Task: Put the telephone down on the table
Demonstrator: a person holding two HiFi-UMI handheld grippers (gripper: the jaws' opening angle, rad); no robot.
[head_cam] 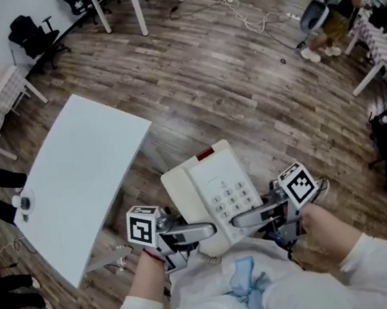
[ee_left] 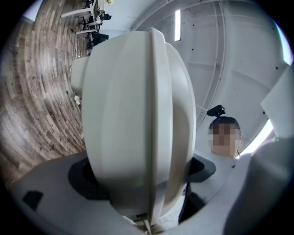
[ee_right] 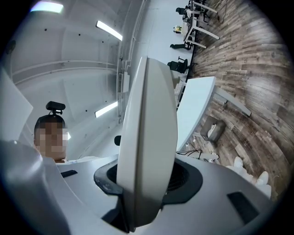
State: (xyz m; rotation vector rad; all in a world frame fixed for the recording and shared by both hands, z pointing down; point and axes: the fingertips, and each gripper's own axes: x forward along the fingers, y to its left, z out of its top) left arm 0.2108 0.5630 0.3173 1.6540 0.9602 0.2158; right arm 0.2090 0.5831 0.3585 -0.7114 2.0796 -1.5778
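1. Table (head_cam: 74,175): white top, bare except for a small object at its near-left edge, and it lies left of us. The telephone is not over it yet but over the wood floor (head_cam: 242,92), so we carry left before we lower.
2. Left gripper (head_cam: 191,233): jaws wide apart and clamped on the telephone's left side, with the body filling the gap in its own view. We hold that grip firm.
3. Telephone (head_cam: 217,190): in the air between both grippers, close to our chest, keypad up, handset (head_cam: 180,188) resting on its left half. We carry it level so the handset does not slide off, and we watch the cord at the near end.
4. Right gripper (head_cam: 253,215): jaws also wide and clamped on the right side. We move both hands together, set the base flat on the bare top, and only then release.
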